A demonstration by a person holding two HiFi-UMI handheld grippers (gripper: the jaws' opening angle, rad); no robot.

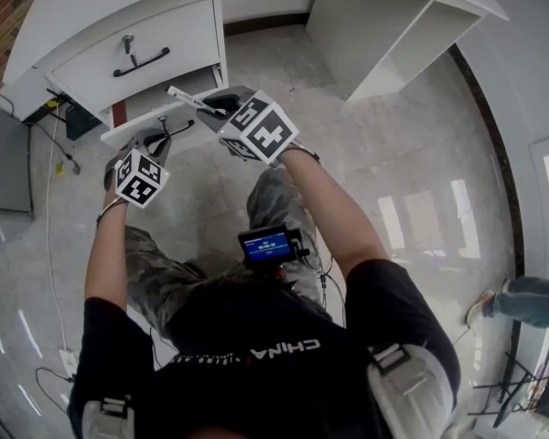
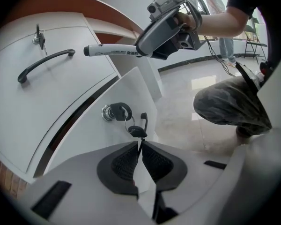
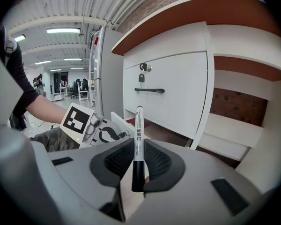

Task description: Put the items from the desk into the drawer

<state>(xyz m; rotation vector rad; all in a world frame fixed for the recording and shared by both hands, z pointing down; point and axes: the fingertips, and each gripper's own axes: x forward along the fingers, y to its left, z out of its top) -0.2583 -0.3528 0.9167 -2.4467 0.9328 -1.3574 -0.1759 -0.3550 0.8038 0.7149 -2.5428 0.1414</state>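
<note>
A white desk (image 1: pixel 101 7) stands on a pale, glossy floor (image 1: pixel 412 181), seen from above. A person crouches in front of it, holding a gripper in each hand.

At the upper left of the head view, the upper drawer (image 1: pixel 91 62) is closed. The lower drawer (image 1: pixel 128 128) beneath it is pulled partly out. The left gripper (image 1: pixel 162 138) has its jaws pressed together on that drawer's black handle (image 2: pixel 140 125), just below a key (image 2: pixel 116 111) in the lock.

The right gripper (image 1: pixel 221 106), just to the right, pinches a white marker (image 3: pixel 138 139) by its black capped end. The pen's far end points up and left and appears to hover over the drawer's opening.

The step in hand seems to be carrying the marker into the drawer. The next move likely calls for lowering the pen into the gap and spreading the right jaws to release it. The opening looks narrow, so the left gripper may need to pull the drawer further out.
</note>
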